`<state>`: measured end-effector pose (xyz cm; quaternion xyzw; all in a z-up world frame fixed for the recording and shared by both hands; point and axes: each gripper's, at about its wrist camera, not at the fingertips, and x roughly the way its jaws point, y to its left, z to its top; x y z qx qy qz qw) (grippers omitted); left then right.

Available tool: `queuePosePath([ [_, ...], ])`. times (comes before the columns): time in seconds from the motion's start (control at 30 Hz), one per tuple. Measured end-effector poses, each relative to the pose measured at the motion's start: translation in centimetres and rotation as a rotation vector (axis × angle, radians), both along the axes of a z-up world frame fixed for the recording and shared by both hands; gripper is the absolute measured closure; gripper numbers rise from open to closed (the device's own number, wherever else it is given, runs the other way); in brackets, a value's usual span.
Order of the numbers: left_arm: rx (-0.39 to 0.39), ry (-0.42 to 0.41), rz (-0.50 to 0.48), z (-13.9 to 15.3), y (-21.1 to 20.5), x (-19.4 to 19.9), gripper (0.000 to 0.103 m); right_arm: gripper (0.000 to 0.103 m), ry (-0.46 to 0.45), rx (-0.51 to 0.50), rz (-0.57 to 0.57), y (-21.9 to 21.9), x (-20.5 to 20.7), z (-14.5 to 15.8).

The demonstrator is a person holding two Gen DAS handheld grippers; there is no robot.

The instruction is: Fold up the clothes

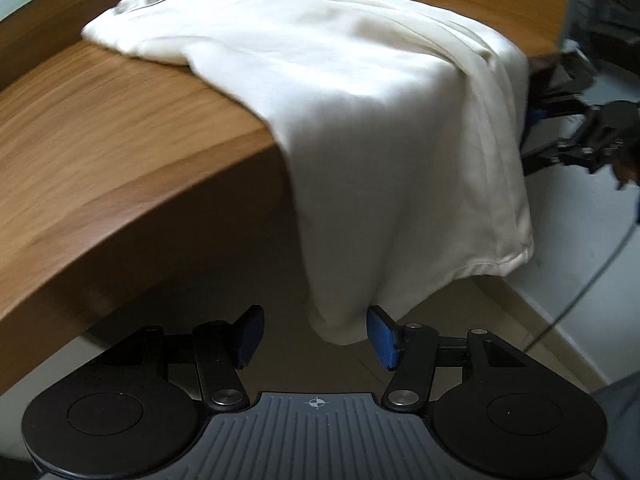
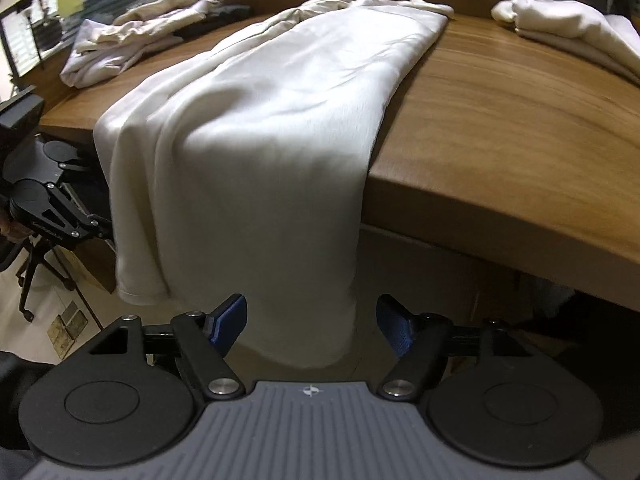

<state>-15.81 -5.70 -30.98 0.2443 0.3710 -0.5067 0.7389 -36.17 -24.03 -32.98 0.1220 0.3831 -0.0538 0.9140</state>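
Jaws on both grippers stand open with nothing pressed between the pads. On the left gripper (image 1: pixel 316 336) the hanging corner of the white garment (image 1: pixel 360 128) dips into the gap, close beside the right-hand blue pad and apart from the other; whether cloth brushes that pad cannot be told. The right gripper (image 2: pixel 312 324) has its pads spread to either side of the garment's other hanging end (image 2: pixel 280 200), clear of the cloth on both sides. The garment lies lengthwise on the wooden table (image 1: pixel 100 120), doubled along its length, its far end bunched on the tabletop and its near end draped over the table's edge toward the floor. Judged from this, the lengthwise fold looks done, while the crosswise folds are still to come: the hanging hem would need to be caught at both corners and carried up onto the tabletop. Off to the left in the right wrist view sits a loose heap of pale clothes (image 2: pixel 120 40), seemingly unfolded, and to the right a neater pale stack (image 2: pixel 560 24). Bare wood lies between them, so nothing on the table blocks the fold; the overhang itself is the main awkwardness, since the cloth may slide off once lifted.
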Motion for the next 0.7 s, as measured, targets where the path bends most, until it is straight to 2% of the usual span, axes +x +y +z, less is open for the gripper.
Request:
queuePosePath([
  [0.07,-0.023,-0.007,-0.038,0.1,-0.3,-0.2,0.040,0.026,-0.034,0.011,0.022,-0.3,0.2,-1.0],
  [0.13,-0.044,-0.003,-0.069,0.2,-0.7,-0.3,0.042,0.027,-0.073,0.035,0.054,-0.6,0.2,-1.6],
  [0.17,-0.051,0.007,-0.088,0.5,-0.8,-0.4,0.053,0.032,-0.091,0.051,0.074,-0.7,0.2,-1.8],
  [0.2,-0.053,0.018,-0.109,0.8,-0.9,-0.5,0.067,0.042,-0.102,0.072,0.094,-0.8,0.1,-1.8],
  [0.23,-0.055,0.028,-0.130,1.1,-1.0,-0.7,0.091,0.052,-0.106,0.113,0.120,-1.1,0.2,-1.8],
  [0.27,-0.058,0.038,-0.150,1.6,-1.0,-0.8,0.097,0.076,-0.102,0.161,0.142,-1.4,0.5,-1.5],
  [0.3,-0.063,0.047,-0.170,2.1,-0.9,-1.0,0.097,0.096,-0.095,0.210,0.162,-1.8,0.6,-1.2],
  [0.33,-0.067,0.054,-0.183,2.8,-0.8,-1.2,0.097,0.100,-0.089,0.253,0.177,-2.1,0.5,-0.8],
  [0.47,-0.080,0.097,-0.197,5.9,0.2,-2.0,0.098,0.100,-0.078,0.393,0.209,-3.1,-0.3,2.0],
  [0.7,-0.138,0.204,-0.148,12.6,0.4,-1.8,0.098,0.100,-0.090,0.600,0.224,-4.4,-1.0,8.7],
])
